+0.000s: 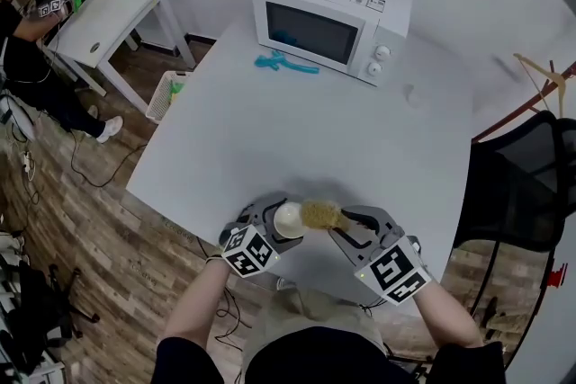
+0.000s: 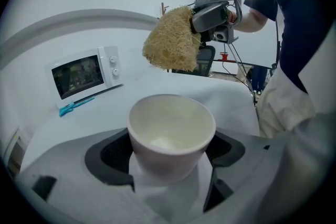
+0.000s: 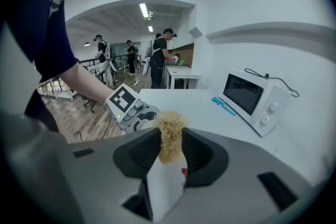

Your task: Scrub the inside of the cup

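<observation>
A white cup [image 2: 171, 134] sits clamped between the jaws of my left gripper [image 2: 170, 157], its empty mouth turned toward the right gripper. In the head view the cup [image 1: 289, 219] is held just above the table's near edge. My right gripper [image 3: 169, 152] is shut on a tan fibrous scrubber [image 3: 169, 135]. The scrubber [image 1: 320, 215] hangs right beside the cup's rim, outside the cup. From the left gripper view the scrubber [image 2: 172, 40] floats above and beyond the cup, apart from it.
A white microwave [image 1: 331, 17] stands at the far side of the white table [image 1: 270, 130], with a blue tool [image 1: 283, 63] lying in front of it. A black chair [image 1: 526, 184] is at the right. People work at a second table [image 1: 103, 18] at far left.
</observation>
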Motion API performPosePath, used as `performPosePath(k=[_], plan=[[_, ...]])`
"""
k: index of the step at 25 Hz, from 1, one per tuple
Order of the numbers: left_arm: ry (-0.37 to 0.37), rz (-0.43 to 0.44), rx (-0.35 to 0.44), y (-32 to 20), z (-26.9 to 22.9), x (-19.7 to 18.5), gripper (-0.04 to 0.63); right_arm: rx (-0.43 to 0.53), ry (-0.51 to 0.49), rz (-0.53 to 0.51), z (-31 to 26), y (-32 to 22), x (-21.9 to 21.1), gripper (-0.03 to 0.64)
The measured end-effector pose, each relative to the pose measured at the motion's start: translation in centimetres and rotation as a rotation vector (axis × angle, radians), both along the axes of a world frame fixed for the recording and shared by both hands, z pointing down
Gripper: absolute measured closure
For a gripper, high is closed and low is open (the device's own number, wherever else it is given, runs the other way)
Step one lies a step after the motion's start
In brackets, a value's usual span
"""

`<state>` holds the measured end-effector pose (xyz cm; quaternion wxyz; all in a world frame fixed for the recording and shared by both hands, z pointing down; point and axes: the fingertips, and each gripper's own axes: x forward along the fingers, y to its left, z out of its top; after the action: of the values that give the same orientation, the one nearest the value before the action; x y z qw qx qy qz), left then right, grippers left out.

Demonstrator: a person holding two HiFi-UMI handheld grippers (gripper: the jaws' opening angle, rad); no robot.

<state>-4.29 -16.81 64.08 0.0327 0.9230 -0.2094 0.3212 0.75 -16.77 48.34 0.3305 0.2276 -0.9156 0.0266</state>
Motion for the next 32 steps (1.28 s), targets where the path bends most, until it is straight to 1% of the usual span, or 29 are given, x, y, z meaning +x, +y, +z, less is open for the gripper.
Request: performPosePath(k=[2,6,11,14,17,20,21,23,26,28,30,32], plan=[[-0.025,0.006,0.016,0.6,-0.1,0.2,0.16,0.082,0.088,-0.075,0.1,0.7,-0.6,0.485],[-0.059,0.023,0.035,1.6,-0.3,0.6,0.16,0.272,0.26,-0.264,1.3,2.6,-2.1,0.485],[-0.088,0.049,0.032,2.3,-0.3,0.6,0.16,0.41,0.369,-0.535,3.1,5.0,-3.7,0.485],[-0.123,0.076,0.031,2.6,0.0,0.4,0.16,0.526,0.476,-0.694,4.3,5.3,-4.0,0.485],[-0.144,0.082,0.014,2.8,0.4,0.0,0.16,0.618,0.527,-0.832,4.9,5.8,-4.7,0.485],[-0.141,0.071,-0.004,2.3,0.4,-0.3,0.16,0.674,0.55,-0.937,5.2,6.0,-5.2,0.486],[-0.14,0.07,-0.008,2.2,0.4,-0.3,0.16,0.679,0.558,-0.963,5.2,6.0,-5.3,0.486],[-0.143,0.072,-0.014,2.0,0.4,-0.5,0.16,0.689,0.571,-1.006,5.4,5.7,-5.4,0.486],[-0.157,0.08,-0.016,1.6,0.4,-0.7,0.16,0.746,0.573,-1.046,5.8,4.8,-6.0,0.486],[-0.166,0.09,-0.015,1.5,0.4,-0.8,0.16,0.737,0.568,-1.065,5.6,4.8,-6.2,0.486],[-0.168,0.095,-0.016,1.4,0.4,-0.9,0.16,0.694,0.559,-1.076,5.1,5.3,-6.5,0.486],[-0.163,0.09,-0.02,1.3,0.4,-1.0,0.16,0.695,0.544,-1.077,4.6,5.5,-6.7,0.486]])
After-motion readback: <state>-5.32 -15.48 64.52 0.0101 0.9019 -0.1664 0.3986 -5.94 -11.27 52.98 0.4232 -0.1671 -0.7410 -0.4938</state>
